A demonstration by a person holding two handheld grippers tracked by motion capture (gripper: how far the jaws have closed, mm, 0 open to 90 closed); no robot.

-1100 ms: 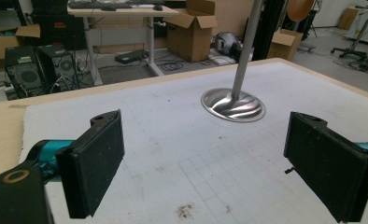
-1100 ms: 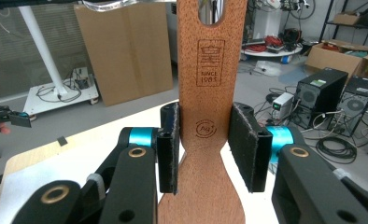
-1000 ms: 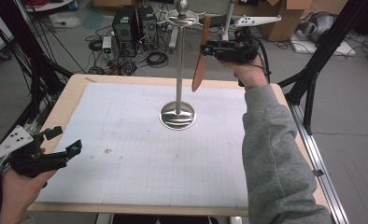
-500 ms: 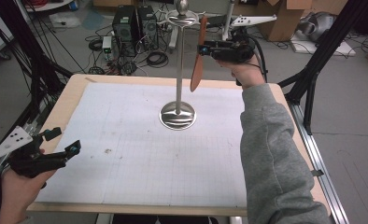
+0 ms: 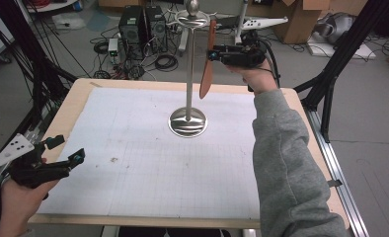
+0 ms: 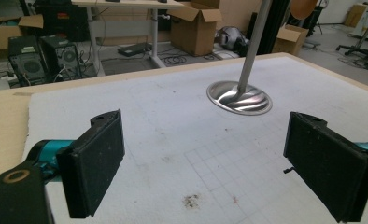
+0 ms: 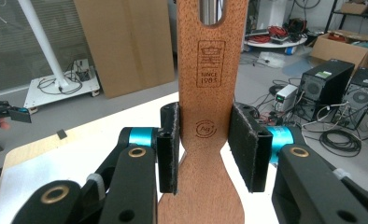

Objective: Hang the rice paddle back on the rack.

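A metal stand (image 5: 187,123) with a round base and a hooked top (image 5: 193,19) rises from the middle of the table. My right gripper (image 5: 214,53) is held high beside that top, shut on a wooden spatula (image 5: 208,64) that hangs blade-down. In the right gripper view both pads press on the spatula (image 7: 209,70) handle, and a metal part shows through the handle's slot (image 7: 210,11). My left gripper (image 5: 66,149) rests open at the table's front left corner. Nothing lies between its jaws (image 6: 210,163), which face the stand's base (image 6: 240,97).
A white gridded mat (image 5: 148,163) covers the wooden table (image 5: 74,103), with a small dark stain (image 5: 114,159) on it. Black frame posts (image 5: 330,74) stand at the right and left. Computers, cables and cardboard boxes sit on the floor beyond the far edge.
My right gripper has shifted the spatula slightly left, closer to the stand's top. The left gripper has kept still.
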